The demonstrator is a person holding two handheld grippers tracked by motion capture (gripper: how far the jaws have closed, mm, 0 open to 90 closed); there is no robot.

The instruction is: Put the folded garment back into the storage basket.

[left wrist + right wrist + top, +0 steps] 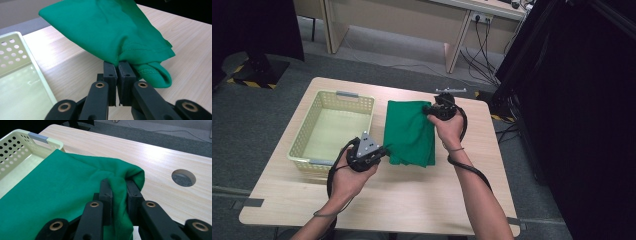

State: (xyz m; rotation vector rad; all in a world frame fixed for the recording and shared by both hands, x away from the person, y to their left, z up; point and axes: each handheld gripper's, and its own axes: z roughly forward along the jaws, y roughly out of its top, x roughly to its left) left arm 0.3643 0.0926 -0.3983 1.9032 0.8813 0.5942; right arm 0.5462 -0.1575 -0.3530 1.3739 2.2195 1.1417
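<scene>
Both claws pinch a folded green cloth beside the basket.

At the left of the counter [412, 200] stands a pale perforated basket [302, 145], nothing visible inside it. Just beside it the left claw [384, 150] has its jaws pressed together on a thin fold at the near edge of the green cloth [409, 132], which partly lies on the counter between basket and right hand. Farther right, the right claw [428, 111] pinches a thicker bunch at the cloth's far edge; in its own view the fabric fills the gap between the jaws. The step in hand looks like holding the folded cloth by two edges. The next move would probably call for lifting both claws together, keeping the folds, and carrying the cloth left over the basket's rim.
</scene>
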